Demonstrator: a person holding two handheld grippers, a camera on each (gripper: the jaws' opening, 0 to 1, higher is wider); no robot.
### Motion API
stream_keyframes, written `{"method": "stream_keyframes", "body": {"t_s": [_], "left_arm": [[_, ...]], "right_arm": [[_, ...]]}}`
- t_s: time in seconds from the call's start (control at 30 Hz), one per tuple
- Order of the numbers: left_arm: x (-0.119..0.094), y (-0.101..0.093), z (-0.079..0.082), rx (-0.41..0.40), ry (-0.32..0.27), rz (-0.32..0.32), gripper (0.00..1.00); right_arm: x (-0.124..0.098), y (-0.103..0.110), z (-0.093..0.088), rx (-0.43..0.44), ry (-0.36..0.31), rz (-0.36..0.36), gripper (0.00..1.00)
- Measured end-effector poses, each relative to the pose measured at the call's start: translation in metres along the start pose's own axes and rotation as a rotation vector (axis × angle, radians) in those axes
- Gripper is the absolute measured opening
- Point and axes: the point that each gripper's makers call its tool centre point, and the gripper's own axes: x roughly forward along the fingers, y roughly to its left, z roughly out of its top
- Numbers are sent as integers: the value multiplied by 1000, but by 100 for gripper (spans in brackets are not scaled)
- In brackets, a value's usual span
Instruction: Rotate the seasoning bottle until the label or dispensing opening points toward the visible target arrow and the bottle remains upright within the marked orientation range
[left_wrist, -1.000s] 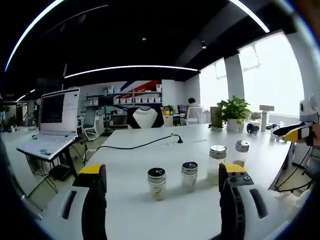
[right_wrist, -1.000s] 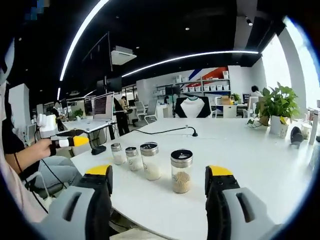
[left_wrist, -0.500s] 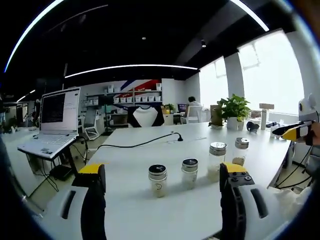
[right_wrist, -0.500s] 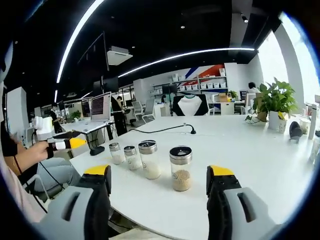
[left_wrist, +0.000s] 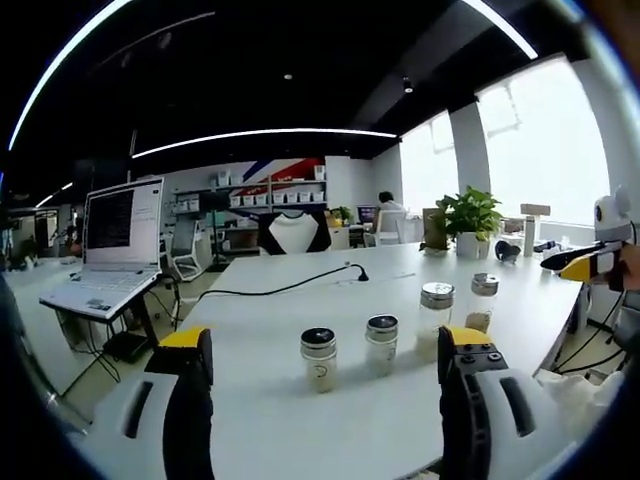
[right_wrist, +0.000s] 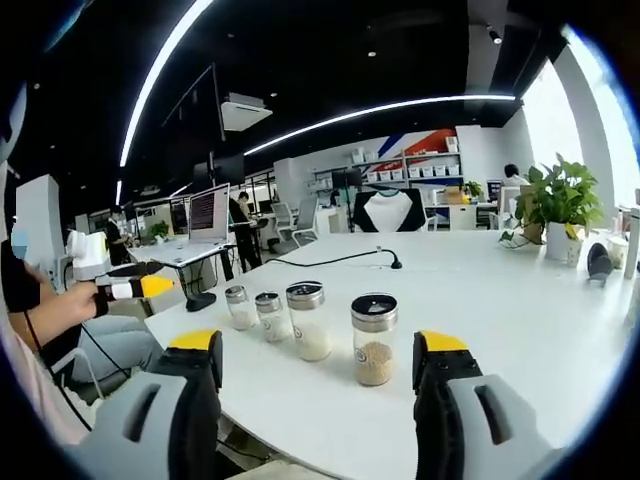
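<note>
- White table (right_wrist: 520, 330) carries four seasoning bottles in a row, all ahead of both sets of fingers.
- Right gripper (right_wrist: 318, 400), released and empty, faces the nearest bottle (right_wrist: 374, 340); a skewed closing could tip it.
- Left gripper (left_wrist: 322, 400) hovers spread, level, beyond the row's other end.

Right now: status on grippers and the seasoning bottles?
Left gripper and right gripper open, empty, short of the row. Four seasoning bottles upright on the white table, untouched. Nothing between jaws and bottles; no target arrow visible.
</note>
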Motion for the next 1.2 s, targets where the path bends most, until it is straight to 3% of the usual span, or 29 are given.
{"method": "stream_keyframes", "body": {"t_s": [1.2], "left_arm": [[4,-4,-2,13,17,-18,97]], "right_arm": [[-1,-5,-5,0,15,-11,77]]}}
